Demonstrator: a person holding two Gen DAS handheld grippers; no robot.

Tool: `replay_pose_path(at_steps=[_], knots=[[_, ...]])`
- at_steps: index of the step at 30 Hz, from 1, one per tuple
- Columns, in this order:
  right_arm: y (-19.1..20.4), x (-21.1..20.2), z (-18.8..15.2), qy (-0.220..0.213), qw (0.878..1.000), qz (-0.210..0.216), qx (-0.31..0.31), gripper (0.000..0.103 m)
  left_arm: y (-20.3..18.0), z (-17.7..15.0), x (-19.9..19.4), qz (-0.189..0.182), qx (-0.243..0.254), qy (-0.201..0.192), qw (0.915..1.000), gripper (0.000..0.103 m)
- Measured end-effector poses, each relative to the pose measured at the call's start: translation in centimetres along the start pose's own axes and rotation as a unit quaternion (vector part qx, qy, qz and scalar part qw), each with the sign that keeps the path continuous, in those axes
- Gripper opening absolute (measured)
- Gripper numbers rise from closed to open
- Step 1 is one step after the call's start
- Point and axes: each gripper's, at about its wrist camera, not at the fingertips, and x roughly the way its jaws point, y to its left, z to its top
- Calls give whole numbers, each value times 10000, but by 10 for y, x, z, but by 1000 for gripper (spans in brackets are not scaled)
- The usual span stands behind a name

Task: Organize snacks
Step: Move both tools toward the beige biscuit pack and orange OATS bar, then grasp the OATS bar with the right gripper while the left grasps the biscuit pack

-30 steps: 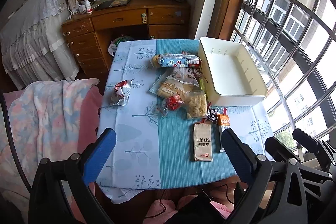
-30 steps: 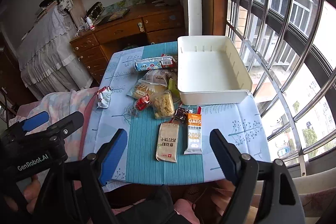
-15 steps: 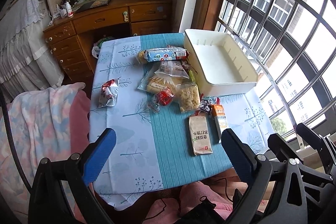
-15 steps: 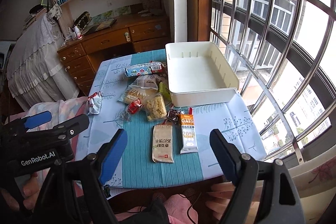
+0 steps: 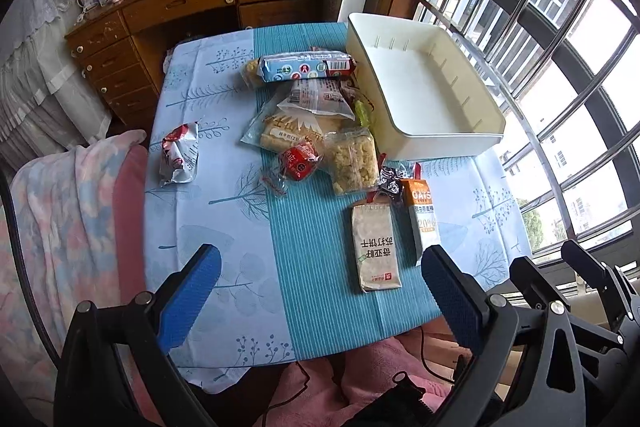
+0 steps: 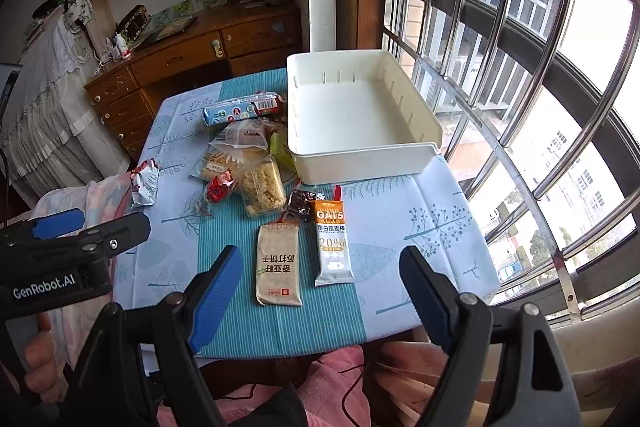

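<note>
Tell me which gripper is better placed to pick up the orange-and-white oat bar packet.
Probably the right gripper: the orange-and-white oat bar packet lies between its open jaws, while it sits beside the left gripper's right finger.

Wooden desk (image 6: 192, 51), barred bay window (image 6: 520, 75)

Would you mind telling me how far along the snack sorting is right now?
Nothing looks done: the white bin holds no snacks. Nothing is in hand either; the left gripper and right gripper are open above the near edge of the table. The cracker pack, oat bar and the pile beside the bin remain.
</note>
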Motion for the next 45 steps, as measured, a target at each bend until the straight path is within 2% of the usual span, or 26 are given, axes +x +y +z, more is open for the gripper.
replay_pose_path(at_steps=[6,11,19,24,26,30,34,38,42,45], knots=[[-18,41,13,612,9976,316,-111,82,-9,18,44,52,-246,609,9978,100],[-31,83,22,1238,9899,621,-316,82,-19,31,83,60,-453,1048,9934,100],[-45,145,26,2125,9721,859,-493,82,-46,41,153,223,-486,1821,9818,100],[-44,174,25,2415,9629,1040,-615,82,-53,39,194,257,-520,2293,9716,100],[-43,188,23,2558,9587,1059,-656,82,-55,36,207,260,-512,2435,9682,95],[-43,212,17,2873,9495,1052,-697,74,-60,32,230,194,-555,2665,9620,93],[-44,230,13,3091,9425,1086,-663,73,-64,29,244,164,-573,2852,9566,91],[-44,242,11,3229,9375,1131,-637,67,-65,28,258,119,-642,2990,9520,81],[-40,250,13,3300,9348,1151,-629,66,-67,29,268,145,-677,3100,9482,71],[-37,256,15,3327,9335,1169,-646,62,-66,28,273,115,-696,3169,9458,67]])
